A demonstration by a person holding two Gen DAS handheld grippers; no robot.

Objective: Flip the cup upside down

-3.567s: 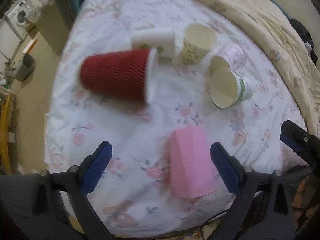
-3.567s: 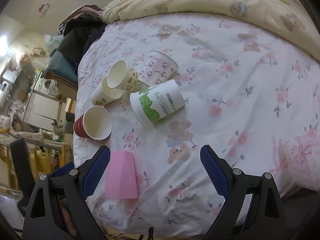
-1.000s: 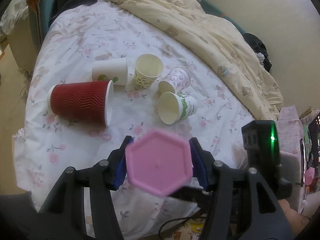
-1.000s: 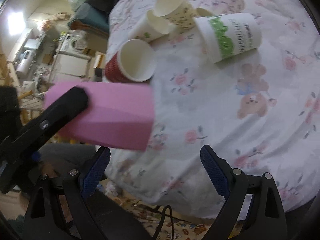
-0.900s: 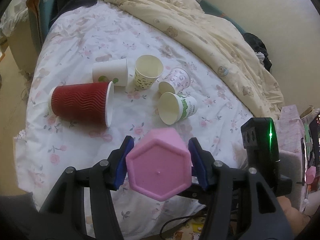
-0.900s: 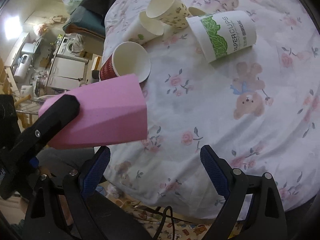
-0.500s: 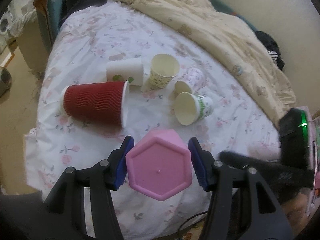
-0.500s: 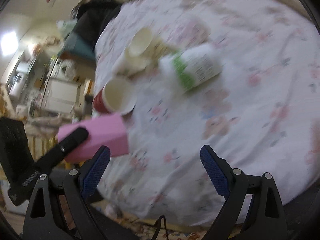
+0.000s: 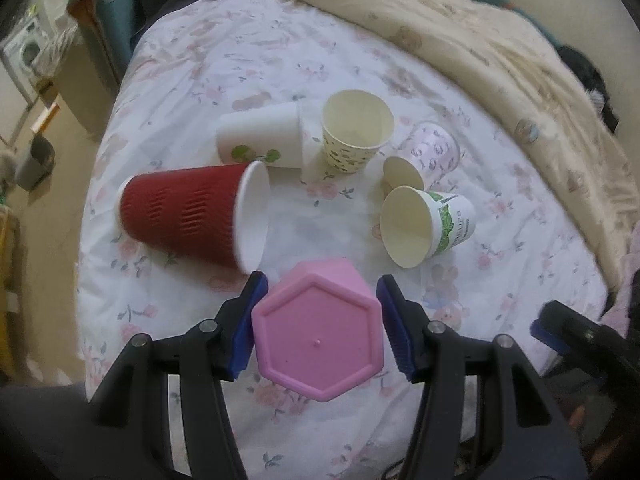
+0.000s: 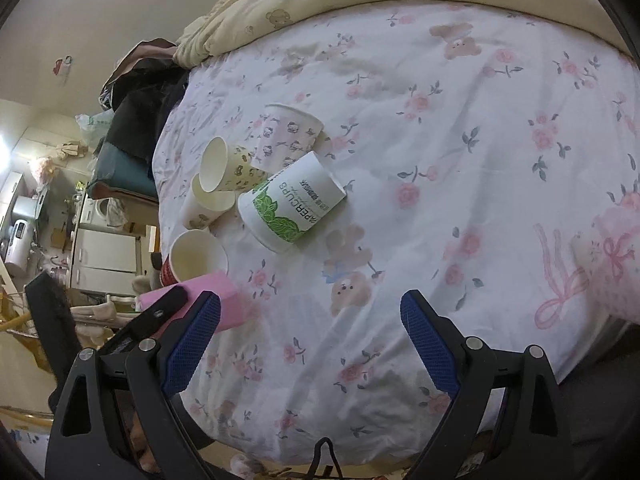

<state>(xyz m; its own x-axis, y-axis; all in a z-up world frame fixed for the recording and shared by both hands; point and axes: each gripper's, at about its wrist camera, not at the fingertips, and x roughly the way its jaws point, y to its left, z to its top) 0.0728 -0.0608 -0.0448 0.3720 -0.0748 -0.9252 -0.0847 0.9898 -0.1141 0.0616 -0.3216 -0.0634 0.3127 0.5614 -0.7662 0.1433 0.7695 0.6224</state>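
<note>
Pink hexagonal cup clamped between left gripper fingers, base facing the camera, mouth toward the bed. Right gripper fingers wide apart, holding nothing, cup off to their left. Green-leaf paper cup lying on its side reads "PAPERCUPS". Red ripple cup also on its side.

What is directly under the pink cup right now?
The pink cup sits base-up between the left gripper jaws, with the floral bedsheet around it. Its own body covers its mouth and anything beneath.
</note>
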